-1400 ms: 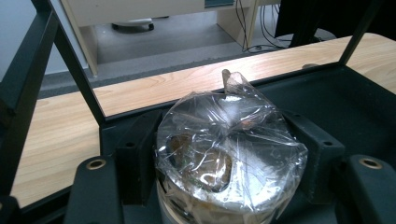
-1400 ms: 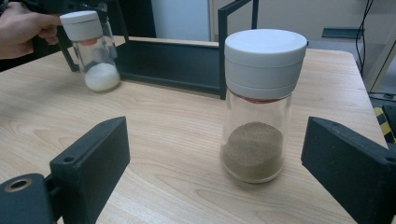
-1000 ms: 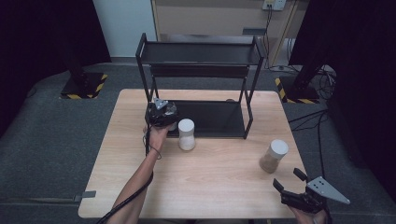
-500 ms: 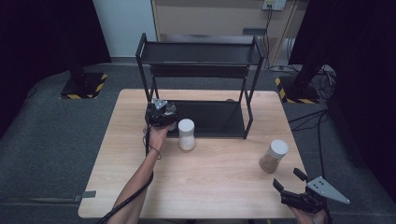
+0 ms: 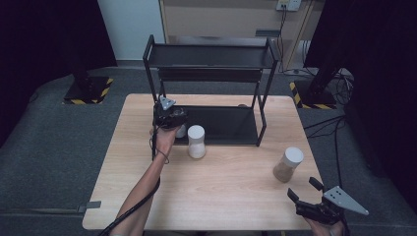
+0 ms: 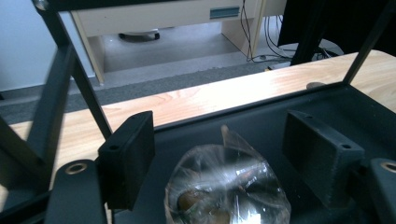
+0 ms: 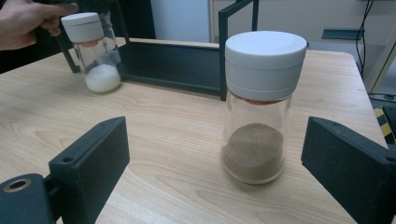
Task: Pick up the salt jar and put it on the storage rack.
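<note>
My left gripper (image 5: 173, 120) is over the left end of the black rack's lower tray (image 5: 226, 125). Its jaws have just been opening and stand open (image 6: 219, 135). Between them on the tray (image 6: 261, 112) lies a round, clear plastic-wrapped item (image 6: 226, 186) with something brown inside; the pads stand clear of it. A jar of white powder (image 5: 196, 141) stands just right of that hand. My right gripper (image 5: 302, 188) is open near the table's front right corner. A white-capped jar of brown powder (image 7: 258, 107) stands a short way beyond its jaws (image 7: 215, 128).
The two-tier black rack (image 5: 211, 56) takes up the back half of the wooden table (image 5: 226, 191). Its thin posts (image 6: 56, 93) stand close to my left gripper. The brown-powder jar (image 5: 288, 164) is near the right edge. Grey floor and cables surround the table.
</note>
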Action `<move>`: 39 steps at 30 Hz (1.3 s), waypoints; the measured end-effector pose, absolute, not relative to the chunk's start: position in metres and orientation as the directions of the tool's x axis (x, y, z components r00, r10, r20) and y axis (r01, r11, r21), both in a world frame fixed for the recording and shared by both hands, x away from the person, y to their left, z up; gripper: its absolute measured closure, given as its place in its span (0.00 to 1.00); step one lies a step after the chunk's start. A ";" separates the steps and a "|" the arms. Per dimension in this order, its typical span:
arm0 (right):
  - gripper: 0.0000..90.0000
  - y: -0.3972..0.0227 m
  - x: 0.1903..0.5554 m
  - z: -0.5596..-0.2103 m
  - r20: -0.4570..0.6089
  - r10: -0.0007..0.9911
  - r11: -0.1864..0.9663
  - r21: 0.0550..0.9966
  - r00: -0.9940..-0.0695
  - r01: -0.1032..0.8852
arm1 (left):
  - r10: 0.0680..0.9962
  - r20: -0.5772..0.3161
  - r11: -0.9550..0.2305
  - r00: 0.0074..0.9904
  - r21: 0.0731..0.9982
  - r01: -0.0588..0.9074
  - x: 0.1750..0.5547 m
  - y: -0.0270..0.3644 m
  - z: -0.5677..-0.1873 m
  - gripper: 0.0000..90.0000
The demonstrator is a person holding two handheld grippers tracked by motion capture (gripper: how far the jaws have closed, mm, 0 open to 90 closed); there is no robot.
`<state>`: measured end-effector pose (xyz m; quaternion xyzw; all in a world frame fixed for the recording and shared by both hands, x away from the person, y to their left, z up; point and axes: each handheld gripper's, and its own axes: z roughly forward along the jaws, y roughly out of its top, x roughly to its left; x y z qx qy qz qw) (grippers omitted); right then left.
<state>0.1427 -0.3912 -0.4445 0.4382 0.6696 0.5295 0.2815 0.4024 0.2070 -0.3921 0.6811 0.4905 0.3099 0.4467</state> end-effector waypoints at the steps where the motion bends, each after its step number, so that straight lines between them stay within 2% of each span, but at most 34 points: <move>1: 0.09 -0.391 0.143 -0.445 0.087 0.885 0.055 0.956 -0.457 0.289 | 0.945 -0.020 -0.117 0.328 0.912 0.393 0.403 0.208 -0.390 0.24; 9: 0.09 -0.391 0.143 -0.445 0.087 0.885 0.055 0.956 -0.458 0.288 | 0.934 -0.050 -0.096 0.353 0.918 0.385 0.401 0.217 -0.377 0.16; 18: 0.09 -0.391 0.143 -0.444 0.084 0.884 0.059 0.956 -0.460 0.288 | 0.919 -0.044 -0.114 0.391 0.921 0.371 0.390 0.221 -0.354 0.06; 39: 0.09 -0.389 0.143 -0.444 0.079 0.885 0.064 0.956 -0.459 0.288 | 0.855 -0.014 -0.170 0.518 0.937 0.305 0.332 0.260 -0.320 0.03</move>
